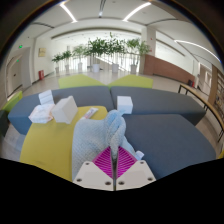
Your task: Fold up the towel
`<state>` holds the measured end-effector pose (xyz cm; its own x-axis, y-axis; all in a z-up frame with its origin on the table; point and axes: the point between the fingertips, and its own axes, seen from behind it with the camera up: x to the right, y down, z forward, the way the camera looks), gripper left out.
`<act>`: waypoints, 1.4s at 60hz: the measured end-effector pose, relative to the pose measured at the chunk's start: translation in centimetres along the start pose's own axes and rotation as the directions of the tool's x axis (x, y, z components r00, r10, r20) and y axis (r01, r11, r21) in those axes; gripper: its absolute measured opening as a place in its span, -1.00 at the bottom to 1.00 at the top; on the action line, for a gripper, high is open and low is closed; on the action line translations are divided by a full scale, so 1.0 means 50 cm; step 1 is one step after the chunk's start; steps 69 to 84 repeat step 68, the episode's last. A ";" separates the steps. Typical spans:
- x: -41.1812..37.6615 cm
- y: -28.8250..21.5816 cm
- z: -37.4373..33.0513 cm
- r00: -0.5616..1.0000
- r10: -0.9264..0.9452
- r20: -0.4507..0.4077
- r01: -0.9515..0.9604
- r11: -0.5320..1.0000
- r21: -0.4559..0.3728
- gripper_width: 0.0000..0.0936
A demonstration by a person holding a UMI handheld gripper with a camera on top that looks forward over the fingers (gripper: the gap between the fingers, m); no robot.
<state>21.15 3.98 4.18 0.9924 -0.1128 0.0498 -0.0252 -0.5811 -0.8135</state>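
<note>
A pale blue-grey towel (108,128) hangs bunched from my gripper (113,150), held up above a yellow table surface (50,150). The two fingers, with magenta pads (100,163), are closed together on a fold of the towel; the cloth rises in a crumpled peak just ahead of the fingertips and drapes down to either side. The part of the towel below the fingers is hidden.
The yellow table runs left and below, with a grey seat or table surface (175,135) to the right. White boxes and papers (52,110) lie on the far left, a white box (125,103) beyond the towel. A wooden chair arm (200,100) stands at right; potted plants (105,48) far behind.
</note>
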 end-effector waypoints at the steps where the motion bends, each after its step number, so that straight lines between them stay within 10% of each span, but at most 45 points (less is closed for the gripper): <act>1: 0.010 0.019 0.009 1.000 0.006 -0.003 -0.006 1.000 -0.026 -0.97; 15: 0.030 0.050 0.035 1.000 -0.005 0.006 0.005 0.999 -0.053 -0.90; 19: 0.029 0.052 0.024 1.000 0.005 0.025 -0.003 0.998 -0.068 -0.37; 24: 0.054 0.030 -0.021 0.999 0.039 0.002 -0.038 0.997 -0.069 0.87; 58: -0.066 -0.069 -0.510 0.993 0.000 0.121 -0.015 0.992 0.124 0.81; 84: -0.053 -0.069 -0.541 0.996 0.004 0.091 -0.018 0.988 0.156 0.80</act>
